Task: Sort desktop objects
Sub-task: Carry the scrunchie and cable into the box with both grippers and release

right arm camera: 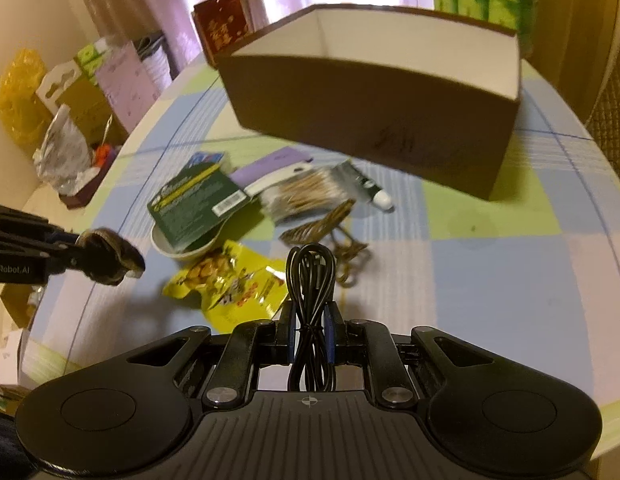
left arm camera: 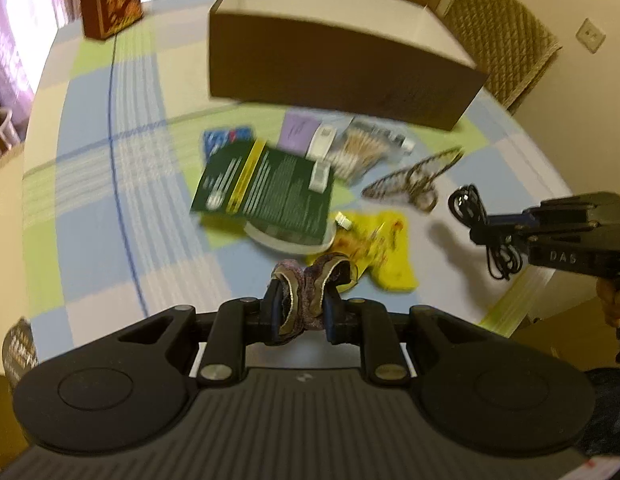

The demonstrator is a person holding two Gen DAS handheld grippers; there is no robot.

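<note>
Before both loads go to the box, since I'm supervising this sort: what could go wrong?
1. The bundled black cable sticks up out of the right tongs; its loops might catch the brown box rim.
2. The scrunchie in the left tongs is soft and bunched, so it could slip out.

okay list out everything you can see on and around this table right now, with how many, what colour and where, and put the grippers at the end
Open cardboard box: one, brown outside, white inside, far side of table.
Dark red gift bag: one, far left corner.
Green printed card package: one, mid-table, lying over a white bowl.
Yellow snack packet: one, near the bowl.
Cotton swab pack: one, clear with tan sticks, before the box.
Purple flat packet: one, beside the swabs.
Checked tablecloth: one, blue, green, white.
Purple-brown fabric scrunchie: one, in left gripper.
Black coiled cable: one, in right gripper.
</note>
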